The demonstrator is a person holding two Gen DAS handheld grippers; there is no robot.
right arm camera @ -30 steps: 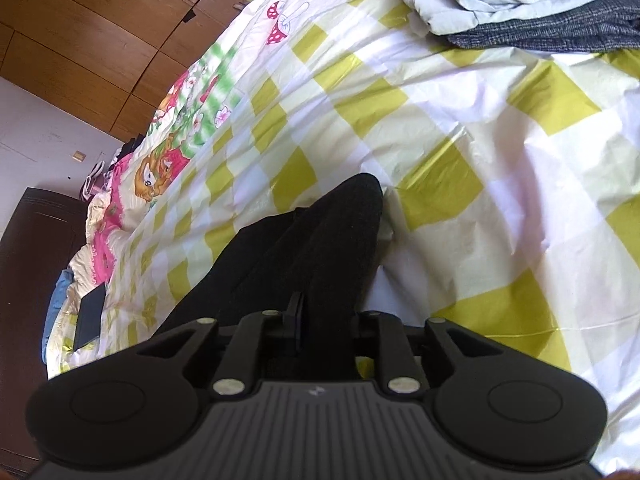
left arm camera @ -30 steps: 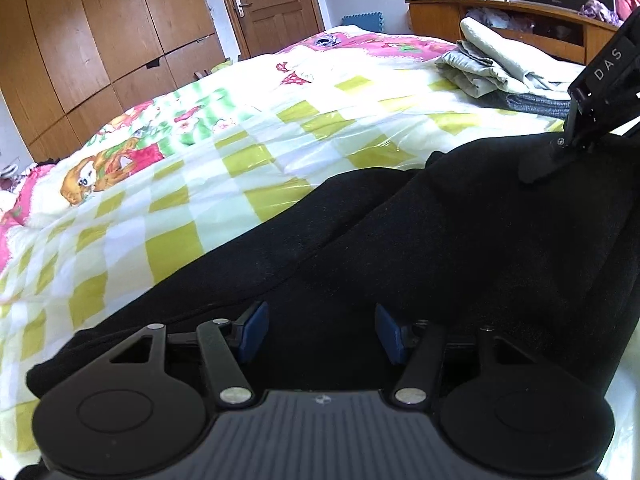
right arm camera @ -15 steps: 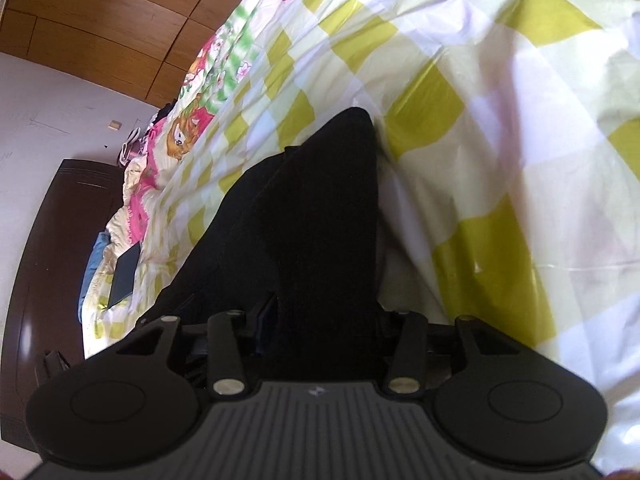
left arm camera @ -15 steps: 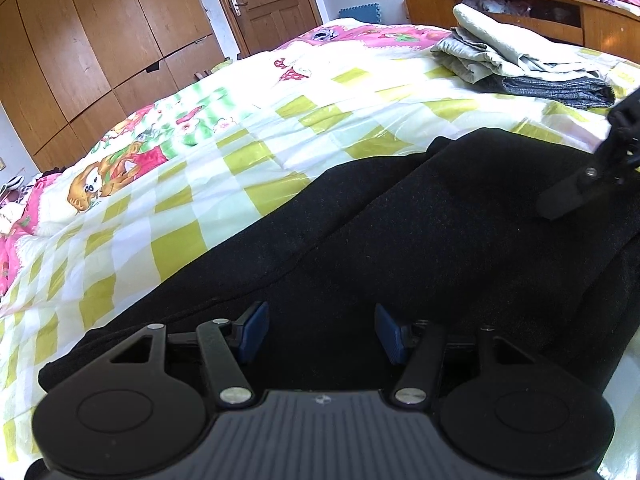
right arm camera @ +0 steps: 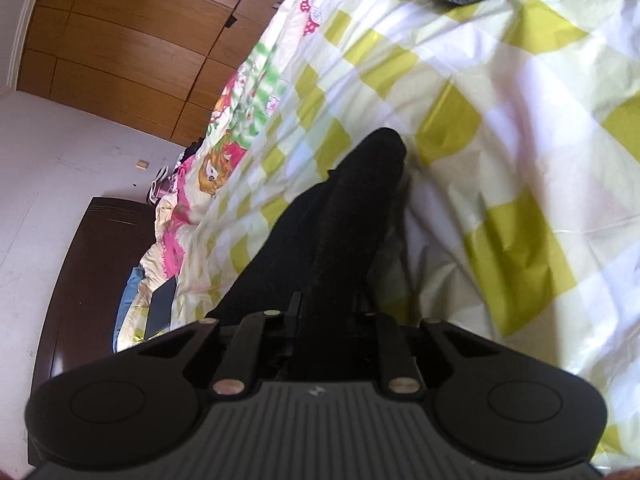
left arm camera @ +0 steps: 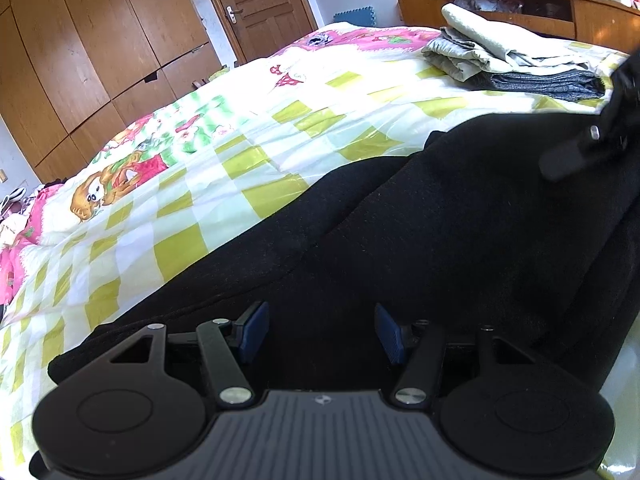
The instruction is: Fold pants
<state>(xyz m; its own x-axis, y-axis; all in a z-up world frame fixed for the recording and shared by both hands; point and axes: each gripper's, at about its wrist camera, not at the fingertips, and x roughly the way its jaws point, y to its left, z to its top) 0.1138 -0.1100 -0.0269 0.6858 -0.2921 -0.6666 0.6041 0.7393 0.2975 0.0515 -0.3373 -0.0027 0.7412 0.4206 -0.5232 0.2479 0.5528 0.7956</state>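
Black pants [left arm camera: 400, 220] lie spread over a yellow-checked quilt [left arm camera: 200, 184] on a bed. My left gripper [left arm camera: 320, 332] hovers low over the near part of the pants. Its blue pads [left arm camera: 252, 332] stand wide apart and open, pressing on nothing. My right gripper [right arm camera: 328, 308] has a raised ridge of the black pants [right arm camera: 352, 208] running between its fingers, and its jaws are closing tight on that fabric. In the left wrist view one finger of the right gripper [left arm camera: 568, 160] rests on the pants at the right edge.
A pile of folded clothes [left arm camera: 500, 60] sits at the far right of the bed. Behind it stands a wooden shelf unit [left arm camera: 520, 12]. A wardrobe [left arm camera: 80, 60] and a door [left arm camera: 260, 4] line the far wall. A dark headboard [right arm camera: 72, 280] and a flat dark device [right arm camera: 160, 304] lie at the bed's left end.
The right gripper's jaws widened around the pants ridge, then narrowed onto it. In the left wrist view the right gripper has slid toward the right edge. The left gripper stays open.
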